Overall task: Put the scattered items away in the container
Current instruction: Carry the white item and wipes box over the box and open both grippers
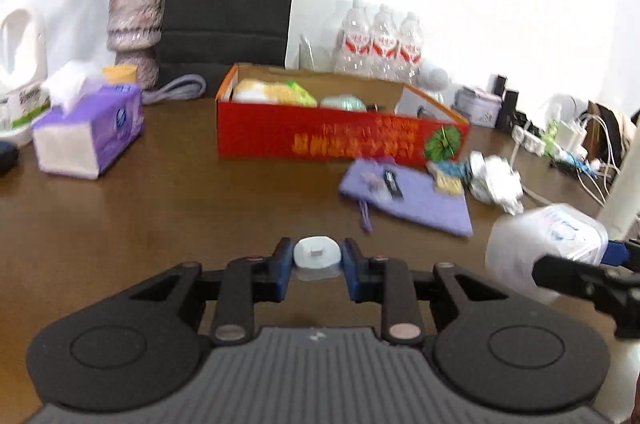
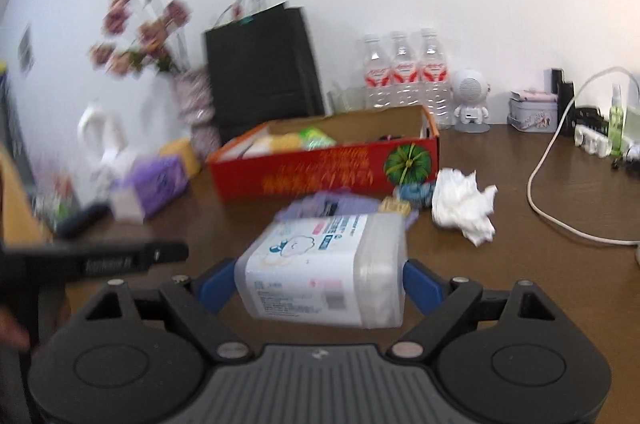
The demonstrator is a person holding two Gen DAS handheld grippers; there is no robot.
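left wrist view: the left gripper (image 1: 316,258) is closed narrowly on a small white plug-like item (image 1: 317,253), held above the table (image 1: 160,216). to its right, the right gripper (image 2: 320,278), jaws wide, clamps a clear wipes pack (image 2: 326,274). the red box (image 1: 320,136) sits far centre, partly filled. this looks like the carry step; next, both loads need moving over the box's open top before letting go.

In the right wrist view the dried flowers (image 2: 136,24) and the purple tissue pack (image 2: 156,184) smear with motion blur. The print on the wet-wipe pack (image 2: 324,268) is too blurred to read. The white cable (image 2: 560,220) leaves at the right edge.
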